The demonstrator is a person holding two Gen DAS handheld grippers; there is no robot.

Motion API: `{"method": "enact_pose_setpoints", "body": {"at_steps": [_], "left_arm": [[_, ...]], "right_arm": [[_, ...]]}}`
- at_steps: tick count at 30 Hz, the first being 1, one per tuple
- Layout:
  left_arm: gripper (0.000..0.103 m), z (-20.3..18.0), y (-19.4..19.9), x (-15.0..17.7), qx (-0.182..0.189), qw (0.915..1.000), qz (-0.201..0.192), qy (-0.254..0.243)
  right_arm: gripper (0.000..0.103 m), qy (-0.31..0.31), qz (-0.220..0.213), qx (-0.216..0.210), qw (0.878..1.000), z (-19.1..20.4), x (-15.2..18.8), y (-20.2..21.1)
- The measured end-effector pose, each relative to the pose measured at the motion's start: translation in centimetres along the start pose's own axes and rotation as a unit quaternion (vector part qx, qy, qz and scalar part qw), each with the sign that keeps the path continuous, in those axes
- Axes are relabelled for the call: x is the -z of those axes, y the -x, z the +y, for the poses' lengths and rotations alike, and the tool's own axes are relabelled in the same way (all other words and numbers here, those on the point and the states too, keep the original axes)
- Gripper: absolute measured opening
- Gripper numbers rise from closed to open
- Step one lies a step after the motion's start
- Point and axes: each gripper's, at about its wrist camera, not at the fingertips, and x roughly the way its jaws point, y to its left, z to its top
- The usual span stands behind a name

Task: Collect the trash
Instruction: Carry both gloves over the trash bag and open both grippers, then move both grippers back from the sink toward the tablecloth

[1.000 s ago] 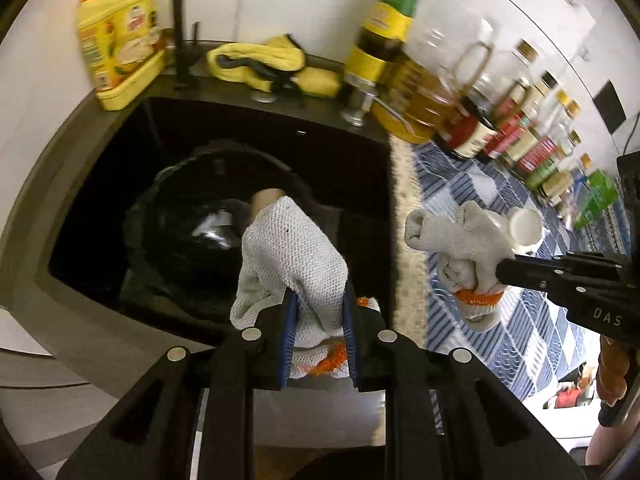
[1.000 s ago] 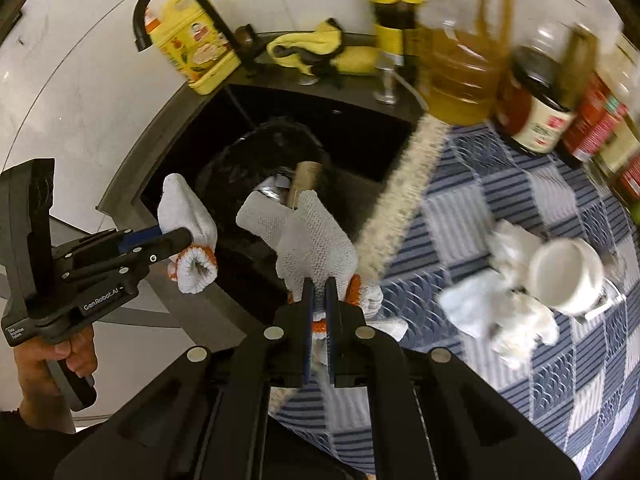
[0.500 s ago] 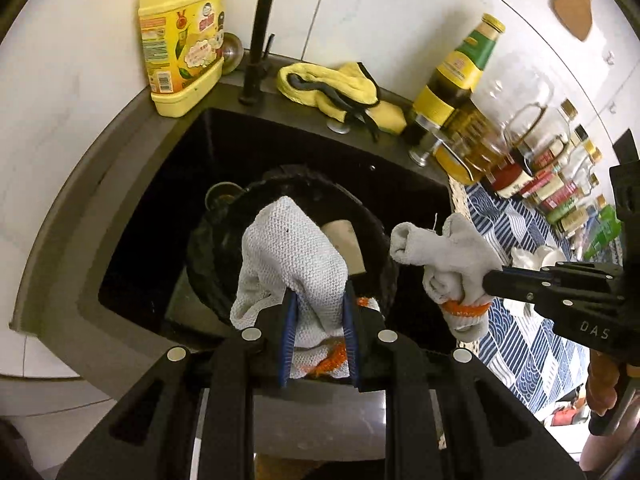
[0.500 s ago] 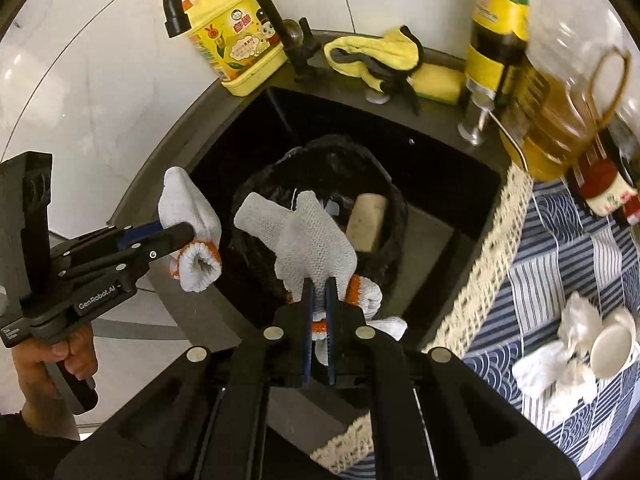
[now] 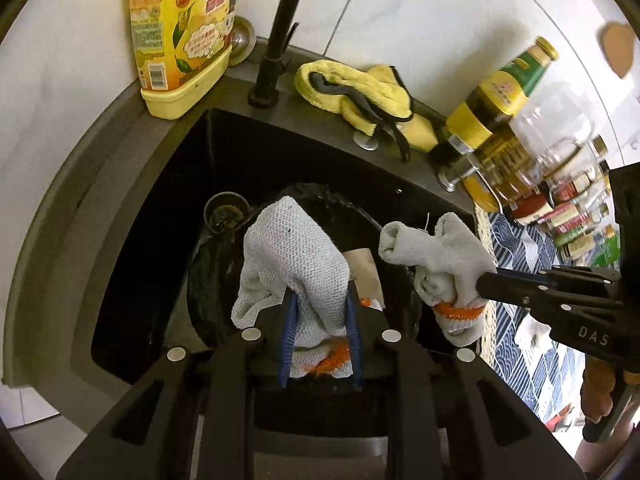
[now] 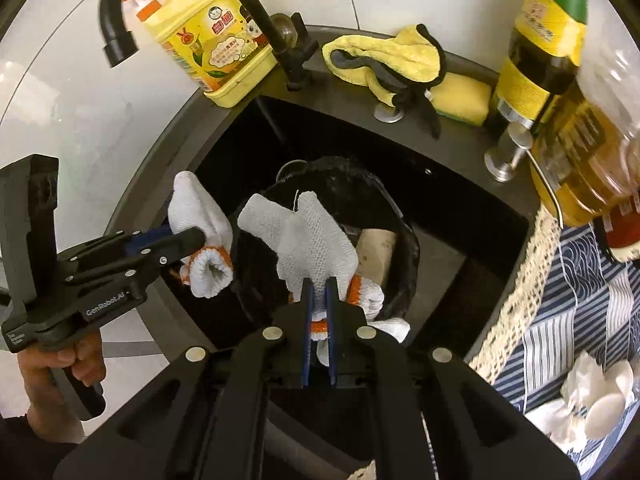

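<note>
Two white knitted work gloves with orange cuffs are in hand at this moment, one per tool: the left hand-held gripper [image 5: 320,332] is clamped narrow on the first glove [image 5: 296,264], and the right hand-held gripper [image 6: 319,312] is pinched almost fully together on the second glove [image 6: 308,236]. Both gloves hang over the round bin lined with a black plastic bag [image 6: 404,248], which stands inside the dark sink [image 5: 132,264]; in the left wrist view the bin lies at about twelve o'clock from the jaws, and the right tool comes in from three o'clock. A tan cardboard tube [image 6: 374,256] already lies in the bin, so some trash seems collected, and the gloves look ready to be dropped in but are not yet released. Crumpled white tissue and a white cup [image 6: 600,396] remain on the blue patterned cloth of the counter at four o'clock in the right wrist view, probably still to be picked up. The bin's depth and other contents are hidden behind the gloves, and the bottles at the right edge are blurred.
</note>
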Motion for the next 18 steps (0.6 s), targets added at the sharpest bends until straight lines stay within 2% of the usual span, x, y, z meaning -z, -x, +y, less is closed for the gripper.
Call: {"method": "enact_pose_setpoints", "body": {"at_steps": [1, 2, 3, 4, 11, 18], "left_arm": [[0.03, 0.1, -0.2, -0.2, -0.008, 0.9999, 0.003, 0.007], [0.036, 0.1, -0.3, -0.4, -0.017, 0.9998, 0.002, 0.009], [0.05, 0.0, -0.2, -0.5, -0.023, 0.9997, -0.005, 0.009], [0.058, 0.0, -0.1, -0.7, -0.026, 0.9996, -0.013, 0.007], [0.058, 0.3, -0.3, -1.1, -0.029, 0.9995, -0.005, 0.01], [0.058, 0.0, 1.1, -0.4, -0.024, 0.9995, -0.018, 0.007]], "right_arm": [[0.013, -0.002, 0.001, -0.009, 1.0, -0.2, -0.4, -0.2], [0.029, -0.005, 0.001, -0.017, 1.0, -0.4, -0.7, -0.3], [0.034, -0.009, -0.001, -0.018, 1.0, -0.6, -1.0, -0.2], [0.035, -0.014, -0.004, -0.018, 1.0, -0.8, -1.2, -0.2], [0.035, -0.024, -0.007, -0.021, 0.999, -1.5, -1.4, 0.0], [0.035, -0.026, -0.021, -0.011, 0.999, -1.3, -0.1, 1.4]]}}
